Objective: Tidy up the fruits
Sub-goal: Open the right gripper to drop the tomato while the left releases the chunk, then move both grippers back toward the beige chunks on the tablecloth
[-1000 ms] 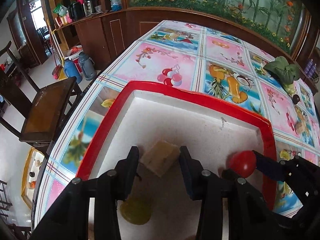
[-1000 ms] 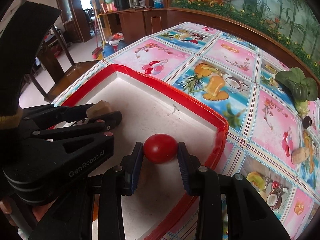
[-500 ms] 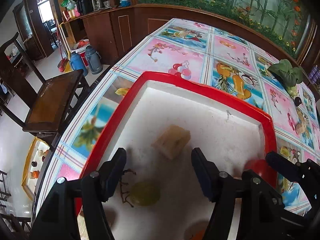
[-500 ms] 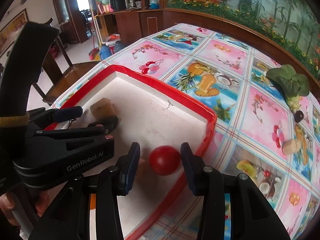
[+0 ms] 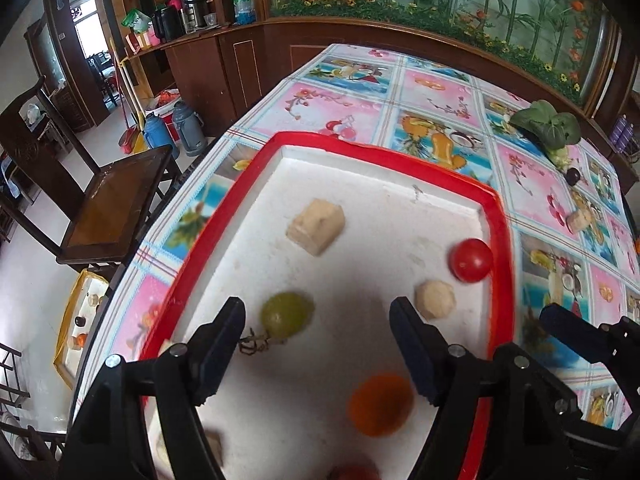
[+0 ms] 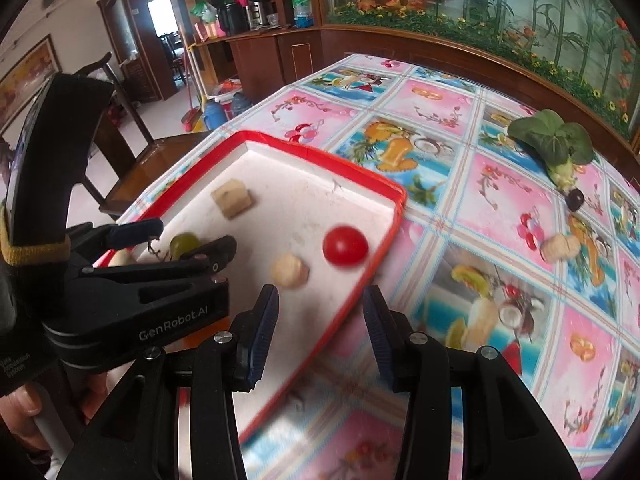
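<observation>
Dining room, wood cabinets behind, table under a fruit-print cloth point(image 6: 500, 184). Red-rimmed foam tray point(image 5: 496, 216) sits at the table's 9 o'clock side. Left to right in the left wrist view: green grape point(image 5: 286, 314) with stem at 9 o'clock, pale block point(image 5: 316, 226) at 11, orange fruit point(image 5: 380, 404) at 6, pale peeled lump point(image 5: 435, 299) at 3, red tomato point(image 5: 470, 260) at 2, touching the rim wall or just beside it. Left gripper point(image 5: 316, 344) spread wide above the tray, nothing held. Right gripper point(image 6: 320, 328) also spread and empty, straddling the tray's edge. Outside the tray, at 1–3 o'clock: leafy greens point(image 6: 550, 136), a dark small fruit point(image 6: 575, 199), another pale piece point(image 6: 560, 248). Risks: round fruit rolls if nudged; a finger could clip the rim and shift the light tray; the grippers are close enough to collide.
</observation>
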### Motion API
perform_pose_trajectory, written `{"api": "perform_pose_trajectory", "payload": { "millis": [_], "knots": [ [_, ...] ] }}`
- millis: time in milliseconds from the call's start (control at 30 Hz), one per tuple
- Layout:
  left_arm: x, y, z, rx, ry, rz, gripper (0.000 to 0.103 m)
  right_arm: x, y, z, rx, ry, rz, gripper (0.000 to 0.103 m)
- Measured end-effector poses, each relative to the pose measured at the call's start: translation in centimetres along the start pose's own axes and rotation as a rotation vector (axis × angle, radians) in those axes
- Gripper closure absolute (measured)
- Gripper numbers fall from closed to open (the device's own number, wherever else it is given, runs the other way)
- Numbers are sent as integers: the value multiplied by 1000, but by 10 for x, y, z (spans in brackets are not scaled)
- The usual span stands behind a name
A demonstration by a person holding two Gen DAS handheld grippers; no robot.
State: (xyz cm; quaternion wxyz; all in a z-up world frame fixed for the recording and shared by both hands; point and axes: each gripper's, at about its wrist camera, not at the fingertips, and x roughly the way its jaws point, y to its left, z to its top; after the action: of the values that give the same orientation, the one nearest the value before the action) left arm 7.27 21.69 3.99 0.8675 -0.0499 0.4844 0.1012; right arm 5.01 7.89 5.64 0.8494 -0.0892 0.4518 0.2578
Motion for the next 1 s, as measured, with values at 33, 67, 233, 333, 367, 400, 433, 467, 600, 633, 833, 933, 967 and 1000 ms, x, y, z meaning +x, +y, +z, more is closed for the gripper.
{"api": "perform_pose_trajectory", "payload": {
  "millis": [33, 67, 233, 333, 367, 400, 433, 467, 600, 633, 833, 933, 967, 1000],
  "knots": [
    [-3, -2, -3, 0, 2, -4, 26, -3, -1, -4, 0, 2, 1, 60],
    [-6, -5, -7, 1, 2, -9, 26, -6, -2, -8, -1, 5, 2, 60],
    [-22, -26, -26, 17, 9, -34, 23, -21, -12, -37, 16, 27, 18, 59],
    [-31, -48, -36, 45, 11, -56, 23, -30, -23, -59, 37, 39, 30, 59],
    [-34, -55, -38, 58, 7, -61, 23, -33, -27, -65, 45, 42, 30, 59],
    [-37, -63, -40, 71, 5, -68, 23, -36, -33, -71, 55, 45, 30, 59],
    [-39, -71, -42, 82, 5, -76, 23, -39, -41, -77, 71, 48, 27, 59],
    [-42, -79, -43, 94, 5, -85, 23, -41, -48, -81, 85, 49, 23, 59],
    [-45, -107, -48, 137, 15, -108, 23, -47, -91, -90, 167, 40, -13, 59],
    [-45, -114, -48, 148, 22, -113, 23, -49, -103, -89, 185, 35, -22, 59],
    [-39, -142, -43, 181, 42, -111, 22, -52, -181, -63, 235, -31, -94, 58],
    [-35, -152, -35, 183, 43, -102, 22, -38, -211, -41, 223, -47, -115, 58],
    [-34, -155, -33, 180, 42, -101, 22, -30, -219, -33, 208, -46, -127, 58],
    [-33, -158, -30, 177, 40, -100, 22, -22, -224, -28, 200, -42, -137, 58]
  ]
}}
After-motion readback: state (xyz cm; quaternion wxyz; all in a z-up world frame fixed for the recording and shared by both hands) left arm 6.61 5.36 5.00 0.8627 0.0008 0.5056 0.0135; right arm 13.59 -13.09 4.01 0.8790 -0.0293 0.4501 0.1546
